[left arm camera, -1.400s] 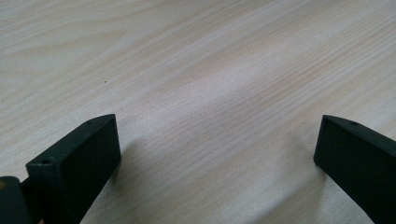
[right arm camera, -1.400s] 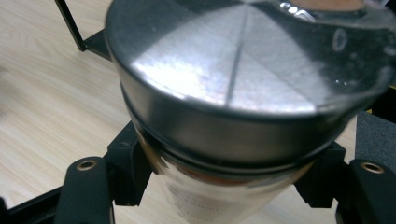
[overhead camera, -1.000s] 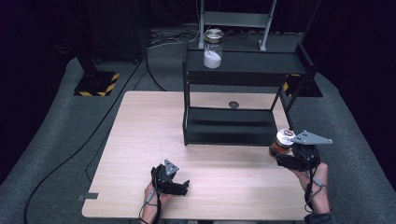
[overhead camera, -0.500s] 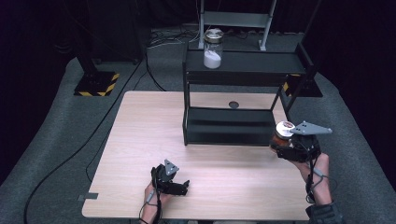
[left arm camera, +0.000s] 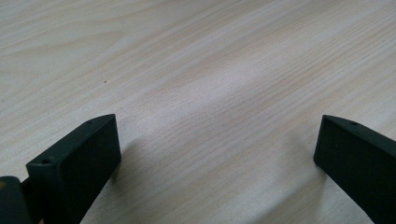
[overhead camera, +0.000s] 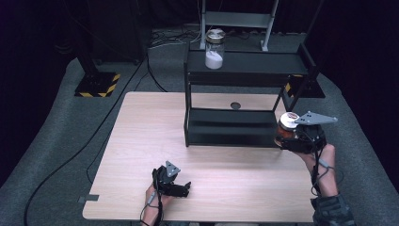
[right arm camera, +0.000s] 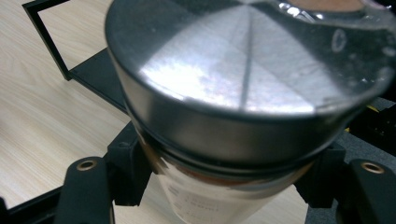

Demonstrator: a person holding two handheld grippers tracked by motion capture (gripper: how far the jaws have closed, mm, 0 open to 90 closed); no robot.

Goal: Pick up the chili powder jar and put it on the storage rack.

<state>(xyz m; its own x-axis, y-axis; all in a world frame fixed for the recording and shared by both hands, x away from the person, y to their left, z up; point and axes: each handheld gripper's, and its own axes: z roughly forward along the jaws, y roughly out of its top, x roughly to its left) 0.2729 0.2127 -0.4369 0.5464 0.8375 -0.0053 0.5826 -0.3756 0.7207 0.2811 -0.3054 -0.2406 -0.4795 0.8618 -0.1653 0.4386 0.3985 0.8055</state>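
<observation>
Right gripper [overhead camera: 292,136] rose with jar [right arm camera: 243,93]; metal lid close up.

In the high view, the right gripper [overhead camera: 295,137] covers most of the jar [overhead camera: 285,126] it clamps, so only the lid and a dark upper side show; the grey plate hides part of that lid. In the right gripper view, the jar [right arm camera: 243,93] is cut off by the top and right edges, its label print is too blurred to read, and its base drops below the bottom edge. In the left gripper view, both jaws are cut off by the bottom edge. In the high view, the left gripper [overhead camera: 171,181] hides most of the hand [overhead camera: 155,200] holding it, and both forearms are cut off at the bottom edge. The far jar [overhead camera: 214,49] on the shelf rack [overhead camera: 244,70] is too small to identify its white contents.
</observation>
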